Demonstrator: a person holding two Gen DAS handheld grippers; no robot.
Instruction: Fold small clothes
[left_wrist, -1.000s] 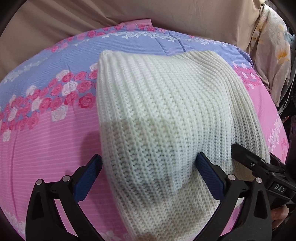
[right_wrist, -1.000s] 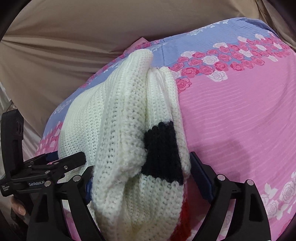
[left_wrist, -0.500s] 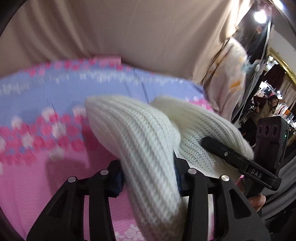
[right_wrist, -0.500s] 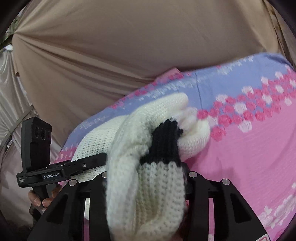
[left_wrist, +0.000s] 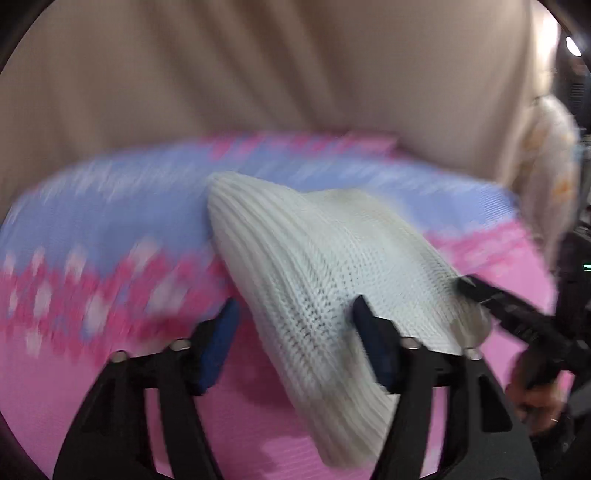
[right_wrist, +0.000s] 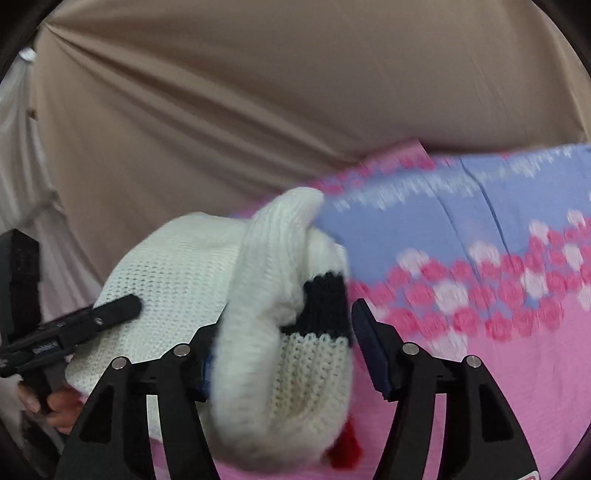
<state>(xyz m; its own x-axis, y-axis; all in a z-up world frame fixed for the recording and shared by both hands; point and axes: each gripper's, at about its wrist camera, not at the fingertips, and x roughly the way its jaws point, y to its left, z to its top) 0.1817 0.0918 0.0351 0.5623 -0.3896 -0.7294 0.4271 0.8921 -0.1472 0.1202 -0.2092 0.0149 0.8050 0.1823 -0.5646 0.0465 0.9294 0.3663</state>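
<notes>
One white knit sweater (left_wrist: 317, 266), bunched between two open tools, left tool (left_wrist: 295, 325) and right tool (right_wrist: 284, 328).

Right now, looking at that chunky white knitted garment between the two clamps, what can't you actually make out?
- White knitted garment: its type and full shape; folds and the frame's lower edge hide them, both views.
- Red patch: only a scrap shows under the knit, right view.
- Left gripper, right gripper: whether they grip; knit covers the gaps.
- Pink and blue floral bedspread: pattern smeared by motion blur.
</notes>
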